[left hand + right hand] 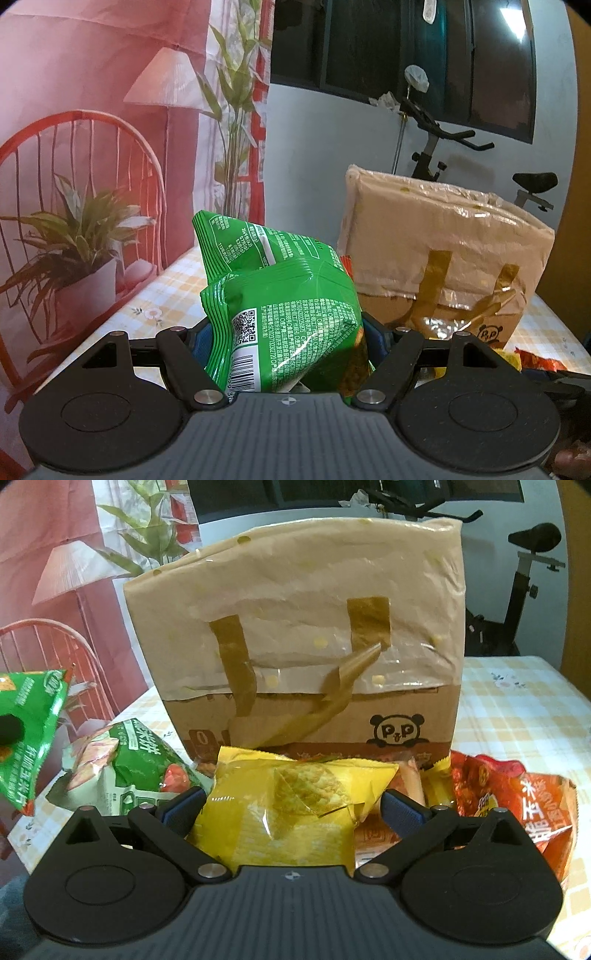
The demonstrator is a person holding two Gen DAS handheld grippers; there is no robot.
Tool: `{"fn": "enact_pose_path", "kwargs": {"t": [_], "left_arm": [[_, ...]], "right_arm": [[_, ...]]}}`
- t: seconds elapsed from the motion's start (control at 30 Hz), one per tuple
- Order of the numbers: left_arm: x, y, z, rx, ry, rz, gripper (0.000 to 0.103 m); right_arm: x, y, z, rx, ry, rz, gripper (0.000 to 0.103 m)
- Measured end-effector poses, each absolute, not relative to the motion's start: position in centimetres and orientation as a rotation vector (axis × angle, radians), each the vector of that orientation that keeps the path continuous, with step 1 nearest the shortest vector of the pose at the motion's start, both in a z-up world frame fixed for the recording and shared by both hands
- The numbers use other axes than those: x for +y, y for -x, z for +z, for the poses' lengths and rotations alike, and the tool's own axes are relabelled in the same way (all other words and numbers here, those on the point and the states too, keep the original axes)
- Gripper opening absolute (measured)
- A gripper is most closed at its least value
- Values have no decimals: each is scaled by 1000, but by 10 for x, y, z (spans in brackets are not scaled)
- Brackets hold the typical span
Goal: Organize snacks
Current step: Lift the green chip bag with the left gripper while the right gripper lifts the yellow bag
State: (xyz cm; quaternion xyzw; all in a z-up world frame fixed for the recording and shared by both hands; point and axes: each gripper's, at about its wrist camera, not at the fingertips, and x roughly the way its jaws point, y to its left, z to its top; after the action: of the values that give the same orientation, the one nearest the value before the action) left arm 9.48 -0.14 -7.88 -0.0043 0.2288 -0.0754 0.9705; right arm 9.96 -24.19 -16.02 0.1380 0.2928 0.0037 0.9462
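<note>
My left gripper (288, 334) is shut on a green snack bag (280, 295) and holds it above the table, left of the brown paper bag (439, 251). That green bag also shows at the left edge of the right wrist view (29, 731). My right gripper (291, 806) has its fingers on both sides of a yellow snack bag (291, 808), which lies in front of the brown paper bag (303, 627). The jaws are wide and touch the bag's edges; a firm grip is not clear.
A green-and-white snack bag (125, 764) lies left of the yellow one. Red-orange snack bags (517, 801) lie at the right. The table has a yellow checked cloth (517, 709). An exercise bike (524, 583) stands behind; a printed curtain (92, 147) hangs at the left.
</note>
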Motion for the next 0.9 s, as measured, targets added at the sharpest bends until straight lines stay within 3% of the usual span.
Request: {"fn": "enact_pose_path", "kwargs": {"t": [0.2,0.6,0.9], "left_arm": [[-6,-84,-89,507,-11,-157,78],[-10,-70,-84,470,-34,-170,78],[-13,-73,-54,345,-49,-178,78]], "right_arm": [[-241,-87,-158,557,-282,58,88],[-239,-50,-141,351,-226,107,87],[-252,-43,-119,231,-223,81,87]]}}
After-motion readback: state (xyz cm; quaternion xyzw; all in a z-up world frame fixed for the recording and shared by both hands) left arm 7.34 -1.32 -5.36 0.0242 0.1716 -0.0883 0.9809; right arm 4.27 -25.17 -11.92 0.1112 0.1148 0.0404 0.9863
